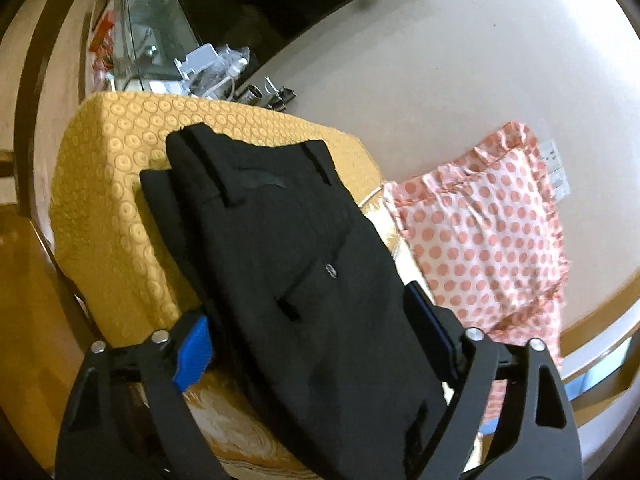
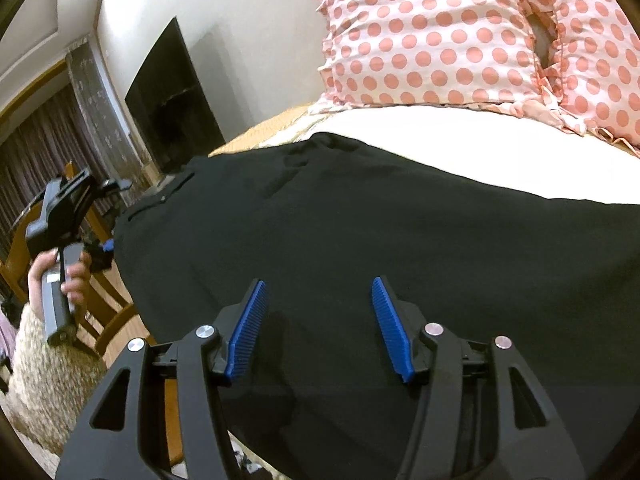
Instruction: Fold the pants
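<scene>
Soft black fabric pants point(image 1: 288, 248) sprawl down the frame's middle across the yellow patterned bedspread point(image 1: 120, 168). Left gripper point(image 1: 316, 344) jaws spread wide, straddling cloth; right gripper point(image 2: 320, 328) wide too, hovering above. Limp, light stuff, probably best pinched at the waistband, upper centre.

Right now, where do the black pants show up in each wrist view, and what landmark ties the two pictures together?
Left wrist view: the black pants run from upper centre down to the bottom, between the open fingers of the left tool, on the yellow bedspread.
Right wrist view: the pants fill the middle band, ahead of the open right tool.
Shared landmark: the polka-dot pillow.
</scene>
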### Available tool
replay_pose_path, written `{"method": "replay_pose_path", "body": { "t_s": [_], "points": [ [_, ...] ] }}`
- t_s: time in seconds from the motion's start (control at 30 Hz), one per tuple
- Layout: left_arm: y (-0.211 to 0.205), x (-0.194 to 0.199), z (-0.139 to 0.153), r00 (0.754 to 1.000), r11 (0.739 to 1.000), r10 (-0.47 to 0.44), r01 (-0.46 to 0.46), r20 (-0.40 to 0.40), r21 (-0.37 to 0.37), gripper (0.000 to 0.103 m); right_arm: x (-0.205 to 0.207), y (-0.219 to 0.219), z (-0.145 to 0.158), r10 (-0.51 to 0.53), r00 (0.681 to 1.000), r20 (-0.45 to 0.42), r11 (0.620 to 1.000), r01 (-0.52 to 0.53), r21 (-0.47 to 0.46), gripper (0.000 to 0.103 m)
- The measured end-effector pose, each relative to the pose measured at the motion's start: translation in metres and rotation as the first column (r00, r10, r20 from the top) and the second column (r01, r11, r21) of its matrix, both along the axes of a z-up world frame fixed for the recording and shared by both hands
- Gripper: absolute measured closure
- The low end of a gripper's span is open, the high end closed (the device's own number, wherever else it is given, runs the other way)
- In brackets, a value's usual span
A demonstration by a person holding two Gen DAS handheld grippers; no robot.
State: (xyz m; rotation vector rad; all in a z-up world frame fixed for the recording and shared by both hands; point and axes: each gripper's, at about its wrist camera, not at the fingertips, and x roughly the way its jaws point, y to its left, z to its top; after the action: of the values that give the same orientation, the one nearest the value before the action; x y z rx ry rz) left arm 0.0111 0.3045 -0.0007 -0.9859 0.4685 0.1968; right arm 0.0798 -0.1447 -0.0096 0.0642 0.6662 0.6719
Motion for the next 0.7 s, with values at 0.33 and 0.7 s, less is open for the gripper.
{"method": "replay_pose_path", "body": {
  "t_s": [0.33, 0.7],
  "points": [
    [-0.009, 0.009, 0.020, 0.994, 0.985, 0.030, -0.013, -0.103, 0.170, 0.085, -0.010, -0.050, 0.011, -0.056, 0.998, 0.028, 0.995, 0.053, 0.082, 0.039],
    [-0.223, 0.050, 0.142, 0.945, 0.659, -0.320, 0.274, -0.069, 0.701, 0.088, -0.027, -0.171, 0.015, -0.335, 0.942, 0.039, 0.925, 0.320, 0.203, 0.036]
  ]
}}
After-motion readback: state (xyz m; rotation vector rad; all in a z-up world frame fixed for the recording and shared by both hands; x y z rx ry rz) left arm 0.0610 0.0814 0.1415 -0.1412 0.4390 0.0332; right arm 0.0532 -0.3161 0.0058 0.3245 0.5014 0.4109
